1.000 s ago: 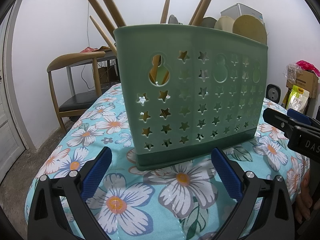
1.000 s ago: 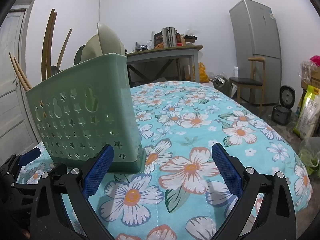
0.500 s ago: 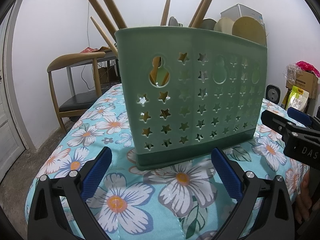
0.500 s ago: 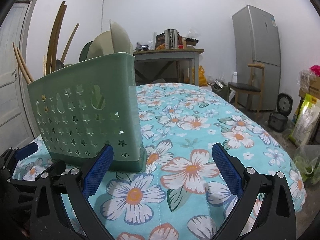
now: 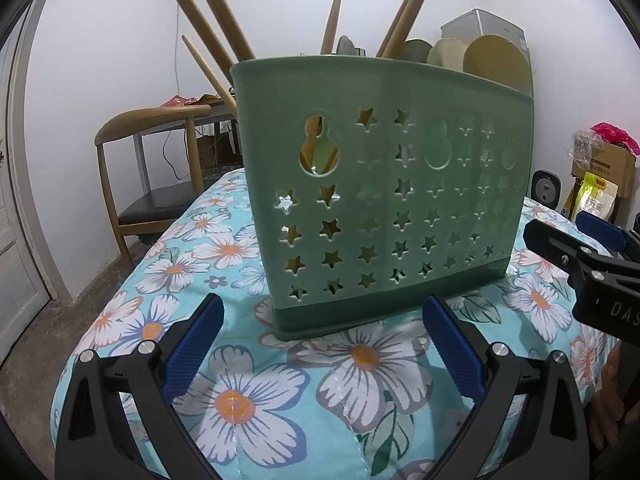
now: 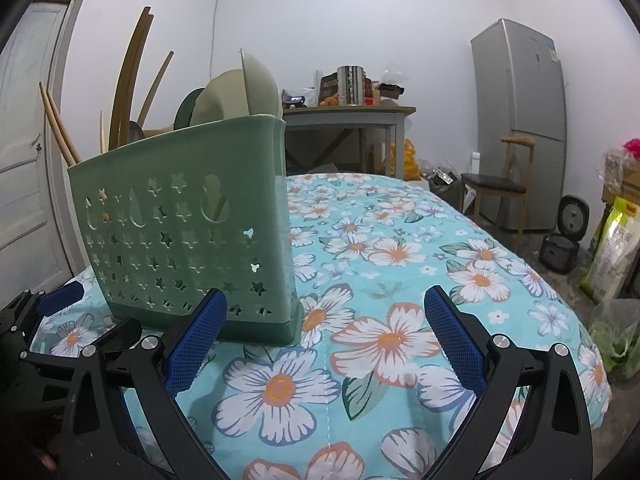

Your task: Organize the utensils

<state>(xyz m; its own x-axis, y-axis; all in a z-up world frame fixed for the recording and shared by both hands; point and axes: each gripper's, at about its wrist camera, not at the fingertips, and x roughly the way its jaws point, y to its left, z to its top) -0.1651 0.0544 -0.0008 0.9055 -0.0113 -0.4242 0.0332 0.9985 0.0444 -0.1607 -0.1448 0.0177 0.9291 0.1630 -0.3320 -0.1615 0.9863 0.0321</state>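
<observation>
Green utensil caddy (image 5: 384,200) stands upright on the floral tablecloth (image 5: 240,400), wooden chopsticks (image 5: 208,12) inside; left gripper (image 5: 320,344) spread wide, empty. Right wrist view: right gripper (image 6: 326,336) wide, empty, caddy beside its left finger.

A green utensil holder (image 5: 384,216), pierced with star-shaped holes, stands upright on the floral tablecloth (image 5: 248,396). Wooden handles (image 5: 216,16) lean out of its left end, and pale round spoon heads (image 5: 496,64) rise at its right end. The left gripper (image 5: 323,344) sits low in front of the holder, its blue-padded fingers (image 5: 192,344) spread wide with nothing between them. The right gripper (image 5: 592,256) reaches in from the right edge, near the holder's right end. A wooden chair (image 5: 152,168) stands behind on the left.
</observation>
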